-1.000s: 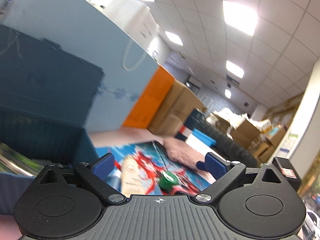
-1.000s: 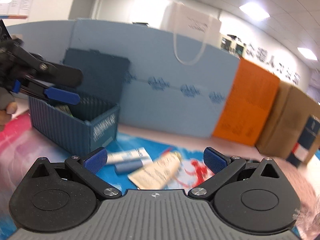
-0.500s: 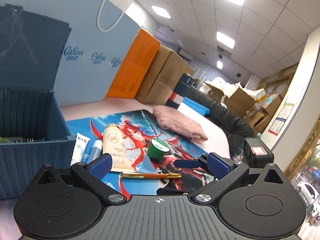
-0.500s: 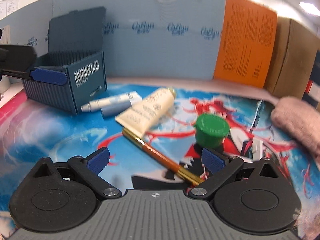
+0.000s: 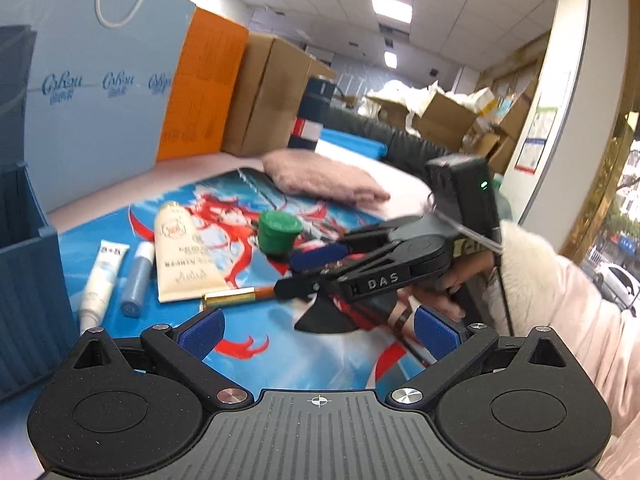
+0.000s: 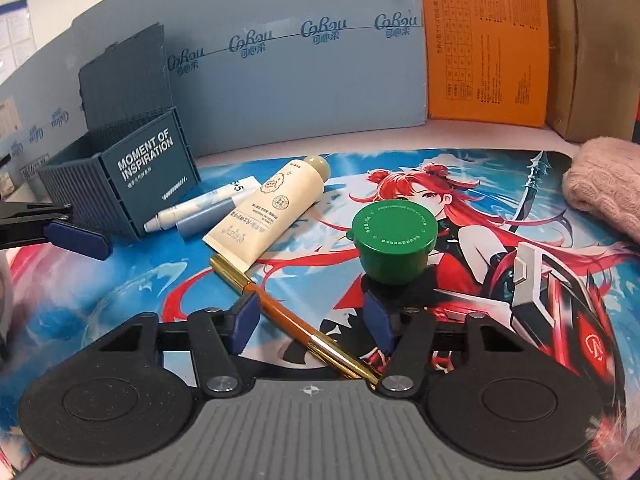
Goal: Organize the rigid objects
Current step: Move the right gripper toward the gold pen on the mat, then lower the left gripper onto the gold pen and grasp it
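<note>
An orange and gold pen (image 6: 288,316) lies on the anime desk mat (image 6: 500,184), running between the fingers of my right gripper (image 6: 312,320). That gripper is low over the pen with its jaws partly closed around it, not touching. A green jar (image 6: 394,240) stands just beyond. A cream tube (image 6: 272,212), a white tube (image 6: 200,208) and a blue stick (image 6: 200,222) lie beside the dark blue storage box (image 6: 148,176). My left gripper (image 5: 318,330) is open and empty, above the mat's near part; it sees the right gripper (image 5: 316,268) over the pen (image 5: 236,296).
A pink knitted item (image 6: 604,188) lies at the mat's right edge. A light blue paper bag (image 6: 300,72), an orange board (image 6: 484,40) and cardboard boxes (image 5: 276,92) stand along the back. The person's white-sleeved arm (image 5: 560,312) is at the right.
My right gripper has come down over the pen and narrowed its jaws around it. My left gripper has swung right, away from the blue box, now facing the right gripper.
</note>
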The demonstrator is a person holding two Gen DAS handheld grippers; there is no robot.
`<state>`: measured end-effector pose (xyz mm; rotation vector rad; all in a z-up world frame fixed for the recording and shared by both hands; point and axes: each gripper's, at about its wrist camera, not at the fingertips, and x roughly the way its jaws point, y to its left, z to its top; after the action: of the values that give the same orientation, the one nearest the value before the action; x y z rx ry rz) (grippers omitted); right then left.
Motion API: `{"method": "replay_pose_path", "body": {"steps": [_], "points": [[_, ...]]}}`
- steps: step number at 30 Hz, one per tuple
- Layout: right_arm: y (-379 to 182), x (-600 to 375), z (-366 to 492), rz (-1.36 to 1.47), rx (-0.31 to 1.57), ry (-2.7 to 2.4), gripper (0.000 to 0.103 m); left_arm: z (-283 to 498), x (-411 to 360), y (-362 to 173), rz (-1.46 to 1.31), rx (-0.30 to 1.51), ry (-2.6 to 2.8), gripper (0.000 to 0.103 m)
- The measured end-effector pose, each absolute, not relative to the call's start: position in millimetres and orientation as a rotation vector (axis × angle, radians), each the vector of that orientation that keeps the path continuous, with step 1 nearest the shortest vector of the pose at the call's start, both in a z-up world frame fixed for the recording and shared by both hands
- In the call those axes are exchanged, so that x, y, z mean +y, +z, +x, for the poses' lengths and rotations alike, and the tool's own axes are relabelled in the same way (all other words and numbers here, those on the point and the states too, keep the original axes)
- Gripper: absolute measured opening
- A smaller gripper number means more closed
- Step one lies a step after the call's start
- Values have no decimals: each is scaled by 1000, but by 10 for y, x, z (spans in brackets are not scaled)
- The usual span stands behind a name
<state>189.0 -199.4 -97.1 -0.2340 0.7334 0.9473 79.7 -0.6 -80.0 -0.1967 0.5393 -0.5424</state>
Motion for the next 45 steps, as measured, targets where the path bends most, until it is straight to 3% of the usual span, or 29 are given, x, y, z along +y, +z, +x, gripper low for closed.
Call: {"method": "replay_pose_path", "body": {"steps": [6, 12, 16, 23, 25, 32, 37, 45], "points": [[-974, -2001, 1688, -300, 696, 977, 33, 877, 37, -888, -200, 594, -488, 101], [-969, -1984, 1431, -362, 664, 990, 29, 937, 108, -935, -237, 626, -461, 97], [-1002, -1996, 1173, -325, 641, 973, 29, 959, 128, -955, -262, 638, -451, 96], [-997, -1912, 729, -209, 636, 878, 34, 1038, 161, -1001, -321, 683, -411, 80], [-994, -1889, 677, -166, 648, 884, 34, 1039, 168, -996, -338, 682, -405, 79], [-992, -1844, 517, 30, 724, 1010, 44, 1061, 179, -1026, -347, 708, -364, 64], [-929, -1907, 355, 66, 680, 990, 56, 1042, 118, -1000, -292, 717, -321, 57], [-878, -2072, 268, 50, 623, 823, 80, 934, -126, -957, -26, 741, -208, 38]]}}
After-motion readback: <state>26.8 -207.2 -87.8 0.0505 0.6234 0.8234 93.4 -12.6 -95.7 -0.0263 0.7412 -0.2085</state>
